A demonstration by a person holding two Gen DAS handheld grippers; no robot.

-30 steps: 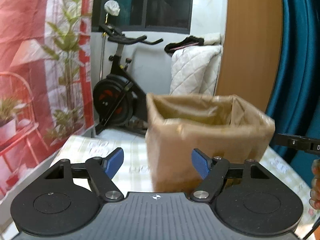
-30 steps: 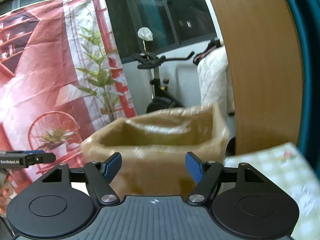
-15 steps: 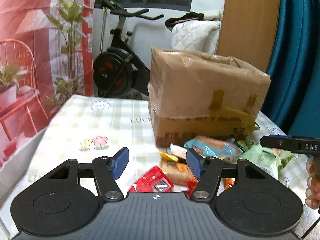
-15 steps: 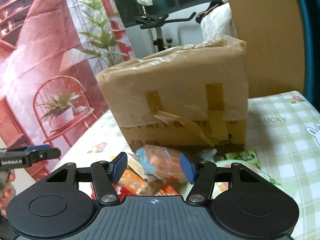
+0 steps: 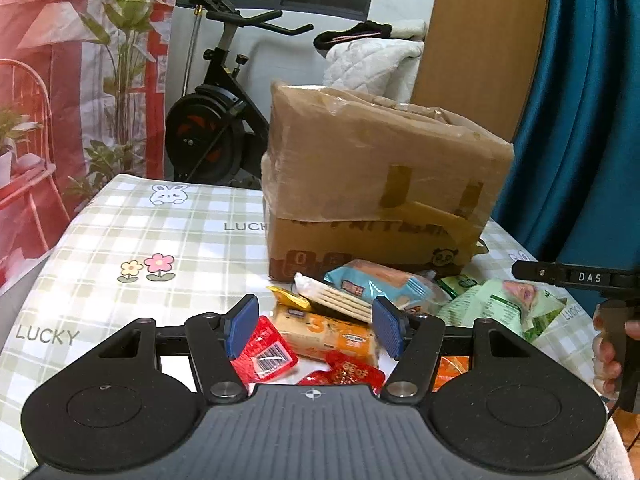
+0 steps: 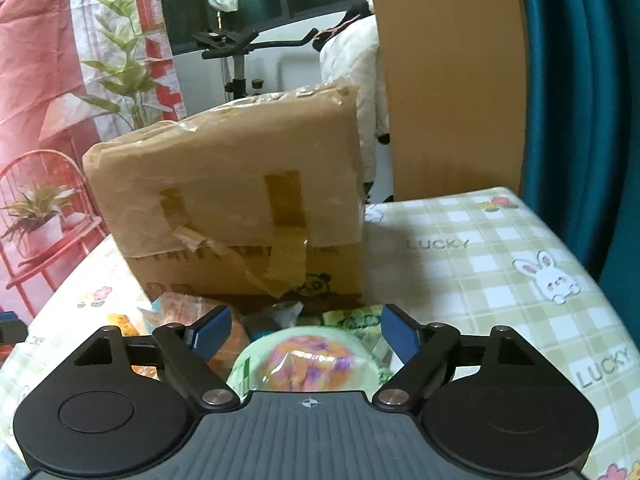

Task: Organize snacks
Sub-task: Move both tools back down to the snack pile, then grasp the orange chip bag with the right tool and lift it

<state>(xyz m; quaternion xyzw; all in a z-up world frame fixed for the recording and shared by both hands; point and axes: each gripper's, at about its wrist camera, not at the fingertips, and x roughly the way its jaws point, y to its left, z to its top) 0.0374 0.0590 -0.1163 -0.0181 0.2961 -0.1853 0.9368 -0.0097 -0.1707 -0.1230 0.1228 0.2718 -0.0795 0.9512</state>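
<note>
The left gripper (image 5: 313, 328) hangs over a heap of snack packets with its fingers (image 5: 241, 325) moderately apart and nothing clamped between them; they closed a little a moment ago. Just under and between the fingers lies an orange biscuit packet (image 5: 328, 335), with a red sachet (image 5: 265, 354) touching the inner side of the left finger and a second red sachet (image 5: 352, 372) nearer the gripper body. Beyond the fingertips a packet of pale crackers (image 5: 334, 300) leans on a blue snack packet (image 5: 384, 284), and past the right finger lies a green bag (image 5: 492, 308). Behind the heap stands a taped cardboard box (image 5: 372, 184) on the checked surface (image 5: 160, 236).

The right gripper (image 6: 305, 330) has its fingers (image 6: 397, 333) wide, having just opened further, and they press on nothing. Between them, close to the gripper body, bulges a green bag with an orange and purple picture (image 6: 306, 364). Beyond the left fingertip an orange-toned packet (image 6: 180, 308) lies blurred. The cardboard box (image 6: 228, 196) stands straight ahead of the fingertips, its brown tape peeling on the front.

At the right edge of the left view a person's hand (image 5: 608, 356) grips the other tool's handle.
</note>
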